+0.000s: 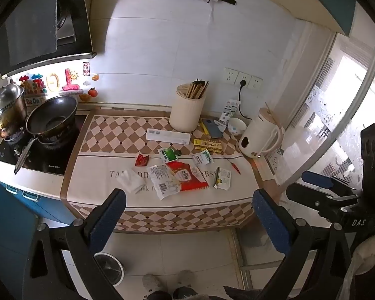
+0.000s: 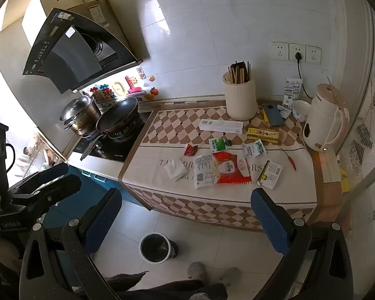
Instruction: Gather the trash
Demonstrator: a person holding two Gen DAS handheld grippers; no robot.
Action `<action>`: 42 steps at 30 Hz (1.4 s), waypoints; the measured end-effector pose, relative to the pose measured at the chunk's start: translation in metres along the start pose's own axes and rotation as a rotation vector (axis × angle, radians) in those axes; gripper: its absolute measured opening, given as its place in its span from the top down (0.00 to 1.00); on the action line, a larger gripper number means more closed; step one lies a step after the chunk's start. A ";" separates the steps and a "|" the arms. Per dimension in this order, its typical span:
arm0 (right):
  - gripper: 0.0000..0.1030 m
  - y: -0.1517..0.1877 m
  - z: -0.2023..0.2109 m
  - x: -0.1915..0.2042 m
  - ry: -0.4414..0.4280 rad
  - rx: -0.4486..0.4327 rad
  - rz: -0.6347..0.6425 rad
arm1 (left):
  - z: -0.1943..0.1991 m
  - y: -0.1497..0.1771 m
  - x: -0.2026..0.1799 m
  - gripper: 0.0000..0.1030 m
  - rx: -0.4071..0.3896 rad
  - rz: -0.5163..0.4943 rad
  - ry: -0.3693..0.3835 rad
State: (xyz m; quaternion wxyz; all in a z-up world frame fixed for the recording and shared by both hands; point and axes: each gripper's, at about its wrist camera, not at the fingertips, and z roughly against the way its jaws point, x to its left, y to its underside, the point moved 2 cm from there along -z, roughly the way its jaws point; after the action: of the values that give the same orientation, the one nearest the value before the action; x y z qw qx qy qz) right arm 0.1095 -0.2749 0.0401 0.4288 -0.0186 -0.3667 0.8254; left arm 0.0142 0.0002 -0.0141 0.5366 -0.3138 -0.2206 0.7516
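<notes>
Trash lies on the checked counter cloth [image 1: 107,135]: a crumpled white tissue [image 1: 132,181], a red and white noodle wrapper [image 1: 180,178], a small red sachet [image 1: 141,160], green and white sachets [image 1: 168,154], a small box [image 1: 222,178] and a red chilli [image 1: 235,166]. The same items show in the right wrist view: tissue [image 2: 176,169], wrapper [image 2: 221,170], box [image 2: 270,174]. A small bin [image 2: 155,247] stands on the floor below the counter. My left gripper [image 1: 187,221] and right gripper [image 2: 186,218] are both open and empty, held back from the counter's front edge.
A wok [image 1: 52,117] and steel pot [image 1: 6,110] sit on the stove at left. A chopstick holder [image 1: 187,111], phone [image 1: 212,128], bowl [image 1: 236,126], yellow box [image 1: 208,145], long white box [image 1: 168,136] and kettle [image 1: 260,133] stand toward the back and right.
</notes>
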 end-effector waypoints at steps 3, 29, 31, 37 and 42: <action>0.00 0.000 0.001 -0.002 0.002 0.003 -0.004 | 0.001 -0.001 0.000 0.00 -0.004 0.000 0.003; 0.00 -0.003 0.000 0.006 -0.003 0.002 0.005 | 0.008 -0.009 -0.006 0.00 -0.014 -0.024 0.017; 0.00 -0.002 0.001 0.006 -0.004 0.001 0.005 | 0.009 -0.011 -0.007 0.00 -0.016 -0.023 0.019; 0.00 -0.001 0.002 0.006 -0.006 -0.001 0.005 | 0.010 -0.007 -0.009 0.00 -0.017 -0.026 0.019; 0.00 -0.001 0.001 0.007 -0.005 -0.001 0.006 | 0.010 -0.007 -0.009 0.00 -0.017 -0.025 0.020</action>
State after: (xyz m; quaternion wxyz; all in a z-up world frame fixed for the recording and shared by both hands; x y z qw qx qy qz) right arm 0.1055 -0.2707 0.0434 0.4256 -0.0179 -0.3683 0.8264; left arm 0.0138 -0.0056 -0.0006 0.5455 -0.3229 -0.2257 0.7398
